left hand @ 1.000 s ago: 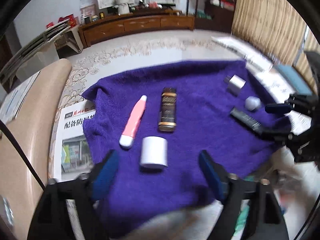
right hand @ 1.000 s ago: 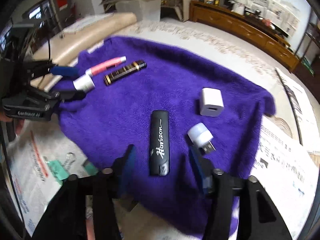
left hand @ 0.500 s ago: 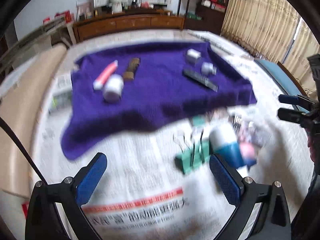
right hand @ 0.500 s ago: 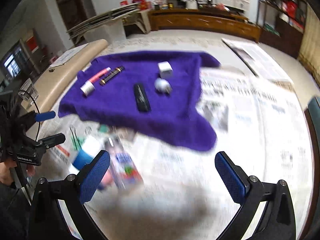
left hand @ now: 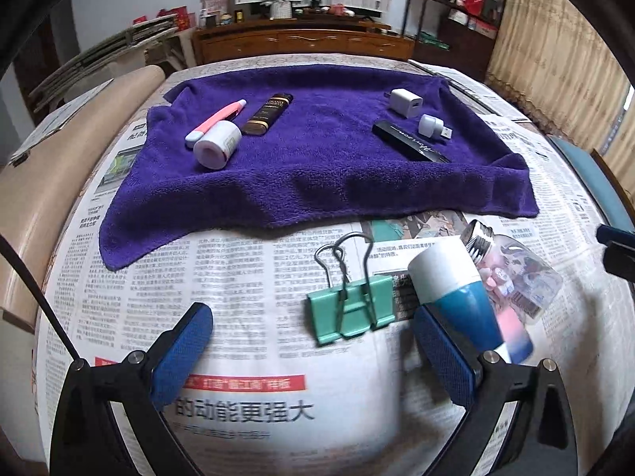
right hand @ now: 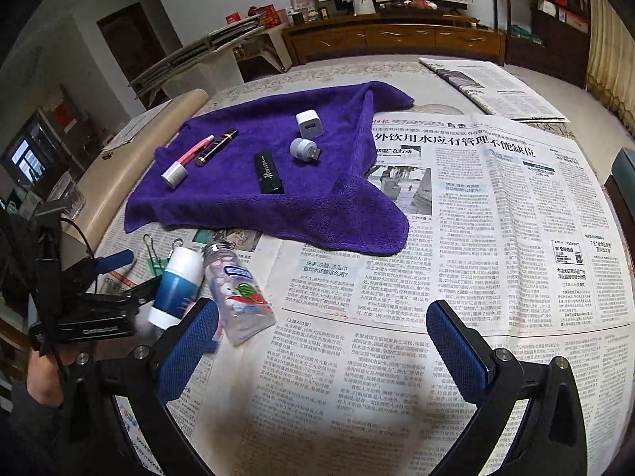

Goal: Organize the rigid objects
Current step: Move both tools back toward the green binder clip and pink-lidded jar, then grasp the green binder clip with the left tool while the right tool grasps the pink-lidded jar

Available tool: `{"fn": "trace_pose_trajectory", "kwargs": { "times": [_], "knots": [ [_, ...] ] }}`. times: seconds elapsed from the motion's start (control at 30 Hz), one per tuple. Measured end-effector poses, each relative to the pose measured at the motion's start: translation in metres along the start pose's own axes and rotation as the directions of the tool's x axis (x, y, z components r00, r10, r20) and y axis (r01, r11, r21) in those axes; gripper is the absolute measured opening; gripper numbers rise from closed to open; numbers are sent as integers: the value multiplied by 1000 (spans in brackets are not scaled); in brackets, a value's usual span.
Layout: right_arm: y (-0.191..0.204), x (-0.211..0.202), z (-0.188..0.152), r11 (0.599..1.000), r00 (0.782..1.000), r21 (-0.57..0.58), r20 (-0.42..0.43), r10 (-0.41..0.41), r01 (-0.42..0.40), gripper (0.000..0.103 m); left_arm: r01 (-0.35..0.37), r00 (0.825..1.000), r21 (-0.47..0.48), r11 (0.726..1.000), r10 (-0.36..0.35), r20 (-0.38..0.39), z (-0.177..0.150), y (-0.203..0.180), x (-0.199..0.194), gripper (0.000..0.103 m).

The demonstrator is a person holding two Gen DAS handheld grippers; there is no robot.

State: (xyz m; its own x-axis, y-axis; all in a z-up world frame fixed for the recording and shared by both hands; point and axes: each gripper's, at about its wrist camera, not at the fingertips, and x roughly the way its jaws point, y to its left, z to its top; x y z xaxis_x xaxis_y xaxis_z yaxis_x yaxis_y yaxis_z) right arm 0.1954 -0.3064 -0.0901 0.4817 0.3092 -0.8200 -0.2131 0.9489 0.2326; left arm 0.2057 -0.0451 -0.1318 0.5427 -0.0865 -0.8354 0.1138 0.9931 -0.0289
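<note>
Three loose items lie on the newspaper [left hand: 246, 277] just short of the purple towel [left hand: 317, 166]: a green binder clip [left hand: 351, 311], a blue-and-white bottle [left hand: 456, 289] and a clear candy bottle [left hand: 512, 269]. Both the left gripper [left hand: 313, 349] and right gripper [right hand: 321, 345] gape wide, holding nothing. The bottles look light, stiff and apt to roll (smooth plastic), so pinch the blue-and-white one across its middle.

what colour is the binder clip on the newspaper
Mint green with silver wire handles: binder clip, clearest in the left wrist view.
</note>
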Motion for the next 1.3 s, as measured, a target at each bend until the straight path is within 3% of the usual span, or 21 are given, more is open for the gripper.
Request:
{"fn": "trace_pose_trajectory", "kwargs": {
  "times": [0.13, 0.27, 0.6, 0.73, 1.03, 1.17, 1.3],
  "knots": [
    [-5, -5, -2, 1000, 1000, 2, 5, -10, 10, 103, -86, 996, -61, 994, 86, -3, -2, -7, 6, 99],
    [-10, -5, -5, 1000, 1000, 18, -11, -11, 11, 103, -97, 995, -133, 986, 101, 27, -2, -10, 7, 92],
    [-6, -14, -6, 1000, 1000, 1, 4, -5, 5, 103, -97, 991, -148, 984, 110, 80, -10, -13, -4, 39],
    [-1, -7, -6, 1000, 1000, -17, -4, -1, 1, 103, -45, 994, -136, 990, 59, 94, -11, -4, -8, 39],
    [37, 25, -9, 987, 997, -162, -74, -6, -6, 103, -21, 997, -127, 992, 31, 74, -9, 27, -17, 39],
    [53, 23, -21, 988, 997, -157, -73, -24, 13, 102, -17, 996, -132, 991, 28, 84, -13, 34, -20, 39],
    [72, 26, -39, 989, 996, -137, -62, -66, 57, 91, -2, 996, -140, 990, 15, 91, -15, 37, -23, 39]
  ]
}}
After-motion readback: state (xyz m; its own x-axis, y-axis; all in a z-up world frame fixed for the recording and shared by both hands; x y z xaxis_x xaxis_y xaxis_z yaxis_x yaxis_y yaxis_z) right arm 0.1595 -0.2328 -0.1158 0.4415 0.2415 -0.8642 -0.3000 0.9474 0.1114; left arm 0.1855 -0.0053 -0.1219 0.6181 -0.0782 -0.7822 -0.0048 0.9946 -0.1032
